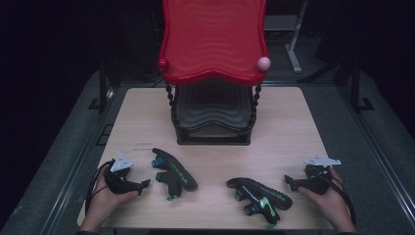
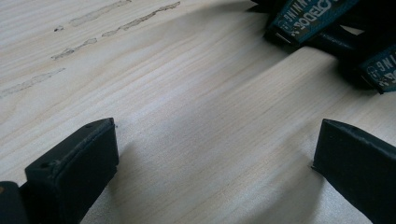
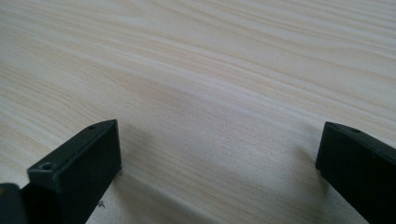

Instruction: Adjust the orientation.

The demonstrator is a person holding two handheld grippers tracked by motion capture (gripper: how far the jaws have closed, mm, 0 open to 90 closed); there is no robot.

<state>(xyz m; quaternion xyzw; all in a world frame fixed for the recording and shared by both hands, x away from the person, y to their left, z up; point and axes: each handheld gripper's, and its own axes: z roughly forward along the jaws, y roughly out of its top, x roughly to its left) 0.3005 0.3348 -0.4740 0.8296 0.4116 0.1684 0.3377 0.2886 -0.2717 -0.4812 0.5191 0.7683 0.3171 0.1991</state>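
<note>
My left gripper (image 2: 215, 154) has its two black jaws spread wide with nothing but bare wood between them, the tips low over the table (image 2: 187, 93); it grips nothing. Just ahead of those jaws, at the upper right of the left gripper view, lie the teal printed straps of a black sandal (image 2: 322, 18), near the jaws but apart from them. My right gripper (image 3: 219, 158) is spread just as wide over plain tabletop, with nothing held and nothing touched. From the high view, my left gripper (image 1: 145, 184) sits in my left hand (image 1: 108, 196) at the near left of the table, with the left sandal (image 1: 173, 171) just beside it toward the middle, lying on its side at a slant. My right gripper (image 1: 288, 180) sits in my right hand (image 1: 329, 193) at the near right, and the second sandal (image 1: 259, 195) lies just beside it toward the middle, also on its side. The two sandals are apart from each other. Farther back, at the middle of the table (image 1: 293, 127), stands a two-tier shoe rack (image 1: 214, 117): a red wavy top shelf (image 1: 214, 39) with a ball knob at each front corner, and a dark lower shelf (image 1: 214, 110) between beaded black posts. Both shelves hold nothing that I can see.
</note>
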